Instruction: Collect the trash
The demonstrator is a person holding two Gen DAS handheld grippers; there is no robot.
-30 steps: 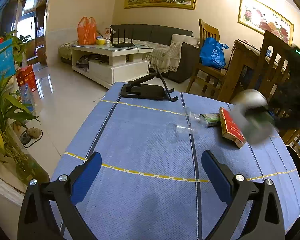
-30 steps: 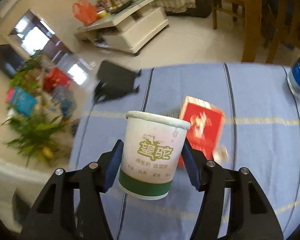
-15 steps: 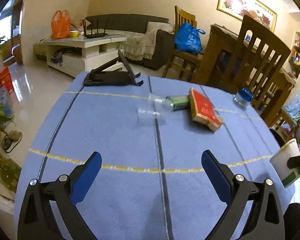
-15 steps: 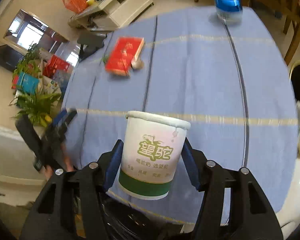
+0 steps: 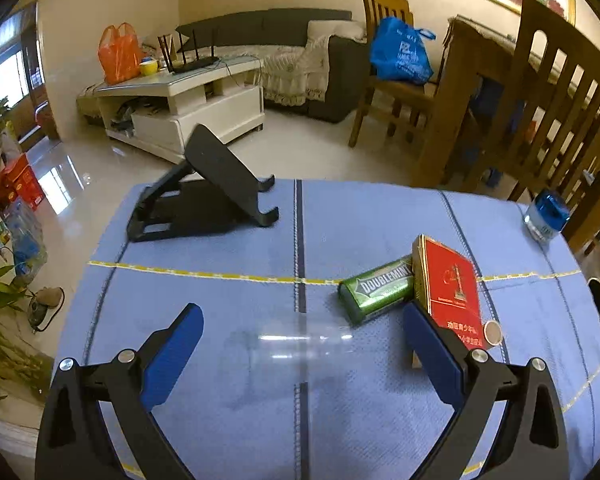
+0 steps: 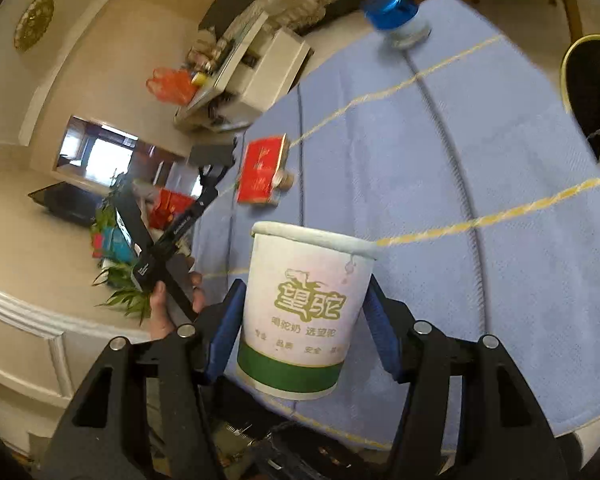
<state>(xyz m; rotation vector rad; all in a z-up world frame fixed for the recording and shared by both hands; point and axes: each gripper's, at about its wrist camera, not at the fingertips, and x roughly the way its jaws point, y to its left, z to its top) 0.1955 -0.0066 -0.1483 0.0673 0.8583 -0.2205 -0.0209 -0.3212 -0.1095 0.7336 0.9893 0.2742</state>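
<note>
My right gripper [image 6: 304, 316] is shut on a white paper cup [image 6: 304, 304] with a green band, held upright past the near edge of the blue table [image 6: 480, 152]. My left gripper [image 5: 300, 344] is open over the table, its jaws either side of a clear plastic cup [image 5: 300, 348] lying on its side. A green gum pack [image 5: 376, 290] lies just beyond, against a red cigarette box [image 5: 450, 284], which also shows in the right wrist view [image 6: 262, 168]. The left gripper's handle [image 6: 172, 236], in a hand, shows in the right wrist view.
A black folding stand [image 5: 204, 196] sits at the table's far left. A blue-lidded jar [image 5: 546, 216] stands at the far right edge. A small round cap [image 5: 492, 332] lies by the red box. A dark bin rim [image 6: 588, 80] is beside the table. Wooden chairs [image 5: 540, 92] stand behind.
My left gripper moved forward and down to the clear cup, which now lies between its jaws. My right gripper carried the paper cup back past the table's near edge and tilted.
</note>
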